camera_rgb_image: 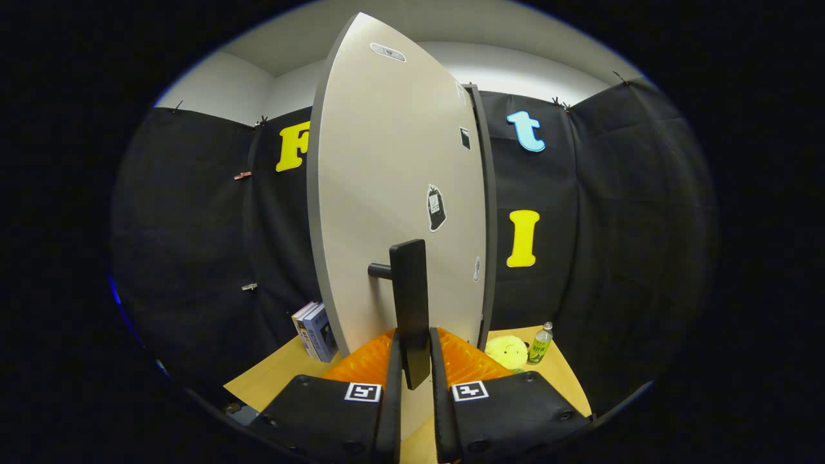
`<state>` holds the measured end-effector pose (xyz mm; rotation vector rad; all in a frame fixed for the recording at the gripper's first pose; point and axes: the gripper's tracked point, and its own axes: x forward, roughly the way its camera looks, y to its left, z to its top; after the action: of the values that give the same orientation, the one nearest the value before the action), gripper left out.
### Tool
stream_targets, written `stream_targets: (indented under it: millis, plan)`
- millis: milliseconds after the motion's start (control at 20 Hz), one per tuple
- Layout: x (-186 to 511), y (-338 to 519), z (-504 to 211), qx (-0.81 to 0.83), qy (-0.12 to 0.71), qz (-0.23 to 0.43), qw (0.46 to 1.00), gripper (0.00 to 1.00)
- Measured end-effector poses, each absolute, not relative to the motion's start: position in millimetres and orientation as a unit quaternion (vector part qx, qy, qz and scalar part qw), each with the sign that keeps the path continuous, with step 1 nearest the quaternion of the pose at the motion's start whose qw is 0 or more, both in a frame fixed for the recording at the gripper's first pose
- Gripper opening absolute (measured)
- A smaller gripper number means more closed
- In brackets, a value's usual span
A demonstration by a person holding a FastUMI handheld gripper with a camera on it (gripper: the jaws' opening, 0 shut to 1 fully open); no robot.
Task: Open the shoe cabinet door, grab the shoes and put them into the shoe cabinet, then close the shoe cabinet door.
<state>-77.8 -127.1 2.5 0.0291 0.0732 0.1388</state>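
The shoe cabinet's pale grey door [393,193] stands tall right in front of me, swung partly out so that I see its face at an angle. A black bar handle [410,309] sticks out from it on a short post. My gripper [412,361] has its two fingers closed around the lower part of that handle, one finger pressing on each side. The dark edge of the cabinet body [488,219] runs along the door's right side. The inside of the cabinet is hidden behind the door.
The cabinet stands on a light wooden table [271,377]. Two or three books [316,332] lean upright left of the door. A yellow plush toy [507,353] and a small green bottle [540,345] sit to the right. Black cloth walls surround the table.
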Motion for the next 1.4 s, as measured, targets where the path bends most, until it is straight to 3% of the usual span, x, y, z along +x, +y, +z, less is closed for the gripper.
stream_targets:
  millis: [600, 1000, 1400]
  plan:
    - [-157, -185, 27, -0.006, -0.023, -0.014, 1.0, 0.25]
    - [-167, -142, -23, 0.007, 0.026, 0.041, 0.999, 0.25]
    - [-138, -61, -121, 0.004, 0.088, 0.109, 0.99, 0.25]
